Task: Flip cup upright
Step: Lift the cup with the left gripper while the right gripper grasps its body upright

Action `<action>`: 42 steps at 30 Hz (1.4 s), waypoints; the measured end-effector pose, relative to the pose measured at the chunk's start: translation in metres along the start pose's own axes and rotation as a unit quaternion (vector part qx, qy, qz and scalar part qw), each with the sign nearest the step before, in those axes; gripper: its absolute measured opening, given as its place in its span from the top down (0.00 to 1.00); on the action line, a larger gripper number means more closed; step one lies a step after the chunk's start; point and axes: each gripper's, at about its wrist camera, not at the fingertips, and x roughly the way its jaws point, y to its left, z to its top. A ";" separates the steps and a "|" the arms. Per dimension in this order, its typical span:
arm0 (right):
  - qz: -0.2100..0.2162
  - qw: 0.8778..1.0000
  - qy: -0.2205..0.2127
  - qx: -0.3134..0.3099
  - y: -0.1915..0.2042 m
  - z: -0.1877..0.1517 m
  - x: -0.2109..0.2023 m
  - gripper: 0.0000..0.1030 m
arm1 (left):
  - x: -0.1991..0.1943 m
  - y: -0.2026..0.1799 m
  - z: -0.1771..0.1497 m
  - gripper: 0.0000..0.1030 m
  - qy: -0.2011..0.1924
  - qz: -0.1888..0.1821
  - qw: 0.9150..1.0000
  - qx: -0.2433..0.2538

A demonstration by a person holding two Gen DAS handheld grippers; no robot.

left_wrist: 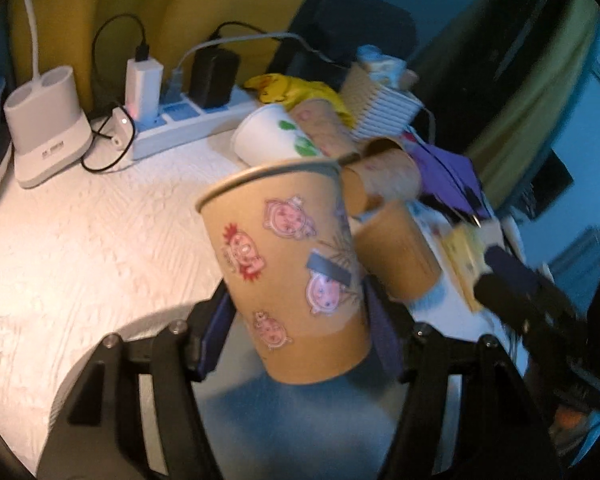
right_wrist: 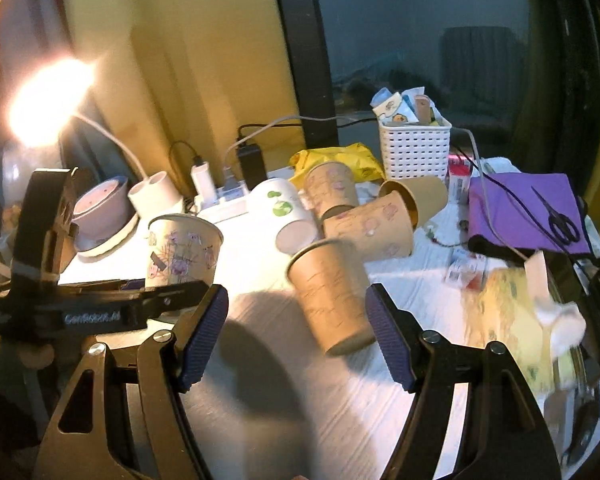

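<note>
My left gripper (left_wrist: pixel 296 300) is shut on a brown paper cup with pig stickers (left_wrist: pixel 288 268). It holds the cup rim up, tilted a little, above the white table. The same cup (right_wrist: pixel 184 250) and the left gripper show at the left of the right wrist view. My right gripper (right_wrist: pixel 296 334) is open. A plain brown cup (right_wrist: pixel 332 294) stands tilted, rim up, between its pads, close to the right pad (right_wrist: pixel 388 340); it looks blurred. That cup also shows in the left wrist view (left_wrist: pixel 396 256), beside the right gripper's arm.
Several more cups lie on their sides behind: a white one with green dots (right_wrist: pixel 288 216) and brown ones (right_wrist: pixel 372 228). A power strip (left_wrist: pixel 180 124), a lamp base (left_wrist: pixel 44 128), a white basket (right_wrist: pixel 416 148), a purple cloth (right_wrist: pixel 528 212) with scissors and a yellow box (right_wrist: pixel 516 316) surround them.
</note>
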 end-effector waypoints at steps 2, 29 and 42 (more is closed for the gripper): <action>0.000 1.000 0.000 0.001 0.010 -0.005 -0.008 0.28 | -0.012 0.001 -0.012 0.38 -0.001 -0.021 1.000 0.022; 0.098 0.995 0.014 0.034 0.145 -0.085 -0.085 0.22 | -0.140 -0.009 -0.157 0.38 -0.102 -0.118 0.936 0.316; 0.178 0.980 0.044 0.076 0.137 -0.086 -0.074 0.24 | -0.157 -0.023 -0.180 0.36 -0.152 -0.108 0.908 0.376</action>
